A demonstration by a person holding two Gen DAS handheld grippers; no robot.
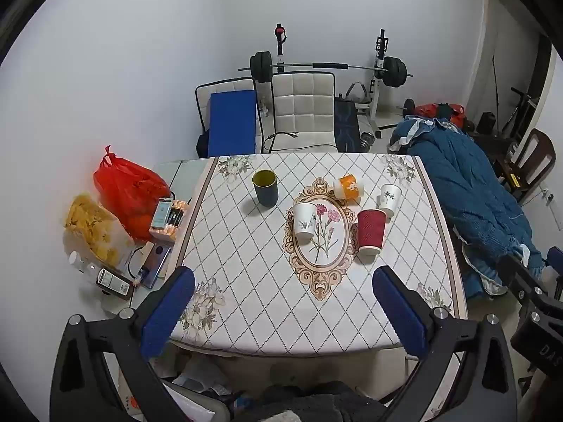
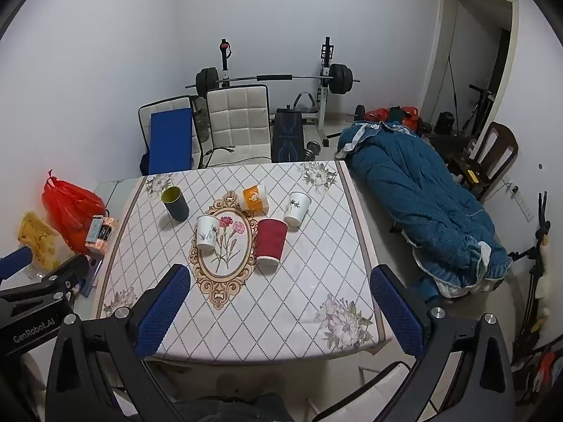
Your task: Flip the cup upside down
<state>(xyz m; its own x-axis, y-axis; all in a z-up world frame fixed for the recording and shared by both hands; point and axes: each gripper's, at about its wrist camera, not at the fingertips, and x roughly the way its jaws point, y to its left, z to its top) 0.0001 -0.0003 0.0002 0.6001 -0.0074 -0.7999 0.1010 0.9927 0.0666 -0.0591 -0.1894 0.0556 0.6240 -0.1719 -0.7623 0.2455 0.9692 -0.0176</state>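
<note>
Nearest in each wrist view is the claw itself. The left claw (image 1: 283,302) and the right claw (image 2: 279,299) both have their blue-padded fingers spread wide and hold nothing. Both hover short of the near edge of the surface (image 1: 246,316), well apart from every cup; this stand-off looks like a start position that keeps all the cups in sight before one is chosen.

Next, around the oval flower print at mid-surface, the red ribbed cup (image 2: 270,241) and a white cup (image 2: 207,231) both stand mouth down, so these two appear already done.

Farther back, a second white cup (image 2: 296,208) also appears to stand mouth down, though its rim is hard to read. Just behind the red cup, the orange cup (image 2: 254,196) lies on its side. At the far left, the dark cup (image 2: 175,203) stands upright with its yellow interior showing; it is judged the clearest candidate for flipping.

The wide spread of both claws suits a side grasp on a cup wall.
</note>
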